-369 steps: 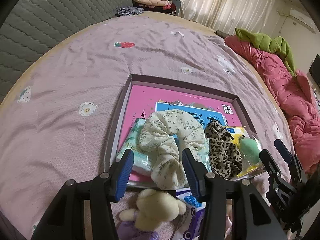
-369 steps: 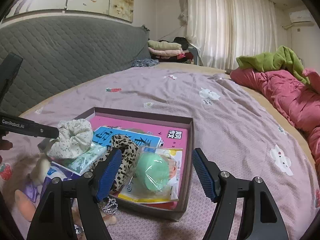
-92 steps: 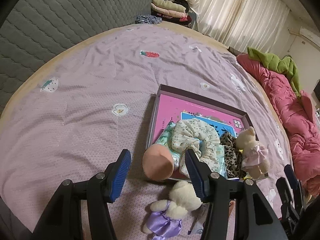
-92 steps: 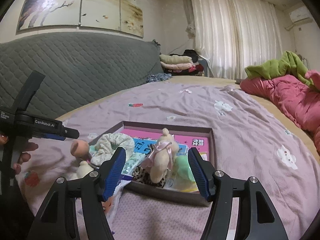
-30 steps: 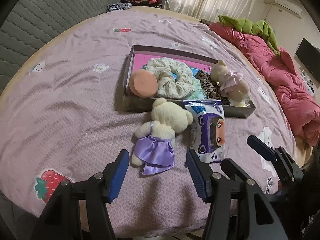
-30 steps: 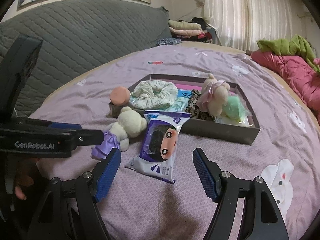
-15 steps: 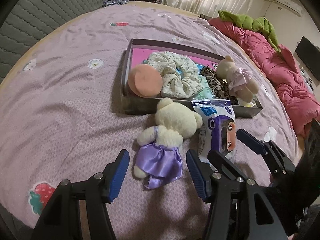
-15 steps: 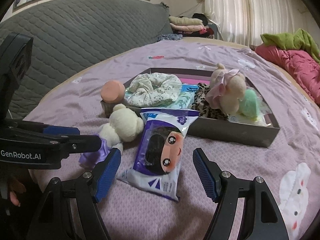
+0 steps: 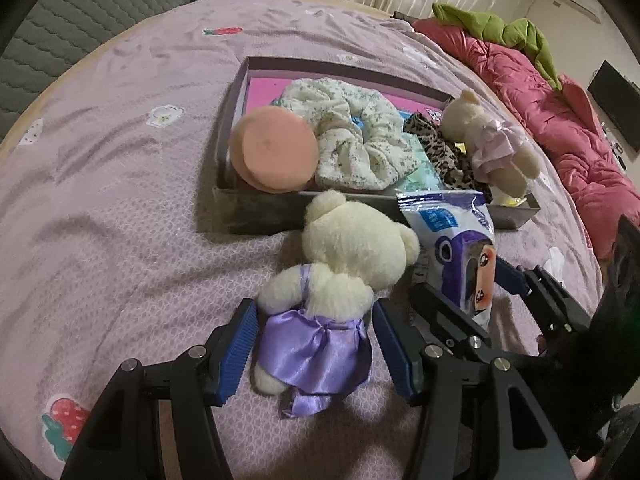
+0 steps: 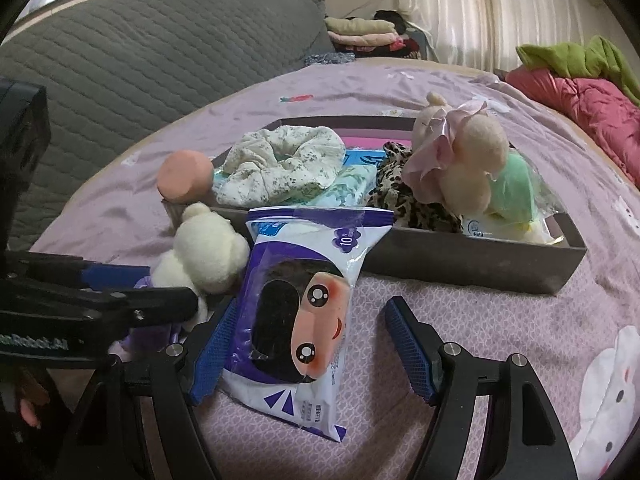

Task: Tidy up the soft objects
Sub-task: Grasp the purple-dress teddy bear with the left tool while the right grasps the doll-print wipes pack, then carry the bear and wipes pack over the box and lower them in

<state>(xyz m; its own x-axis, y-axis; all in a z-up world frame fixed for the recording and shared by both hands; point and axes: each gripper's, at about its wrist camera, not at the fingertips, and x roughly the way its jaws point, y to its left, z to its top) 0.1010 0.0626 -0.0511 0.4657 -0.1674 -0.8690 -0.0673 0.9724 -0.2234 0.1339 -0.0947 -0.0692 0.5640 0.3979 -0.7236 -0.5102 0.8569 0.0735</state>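
A cream teddy bear in a purple dress (image 9: 336, 280) lies face down on the bed in front of the shallow grey box (image 9: 256, 208). My left gripper (image 9: 314, 344) is open and straddles its dress without squeezing it. Beside the bear lies a purple-and-white wipes pack (image 10: 304, 304), between the fingers of my open right gripper (image 10: 310, 332). Its right pad is clear of the pack. The box holds a peach sponge (image 9: 276, 156), a floral scrunchie (image 9: 352, 140), a leopard scrunchie (image 9: 440, 152), a bear in a pink dress (image 9: 492, 144) and a green puff (image 10: 516, 188).
The purple bed cover (image 9: 100, 200) spreads to the left of the box. A pink quilt (image 9: 560, 112) with a green garment (image 9: 500, 24) lies along the right. A grey quilted headboard (image 10: 140, 60) and folded clothes (image 10: 360, 32) stand behind.
Both grippers have come down and forward. The left one now has the purple-dressed bear between its fingers and the right one the wipes pack. Earlier, the peach sponge and pink-dressed bear went into the box.
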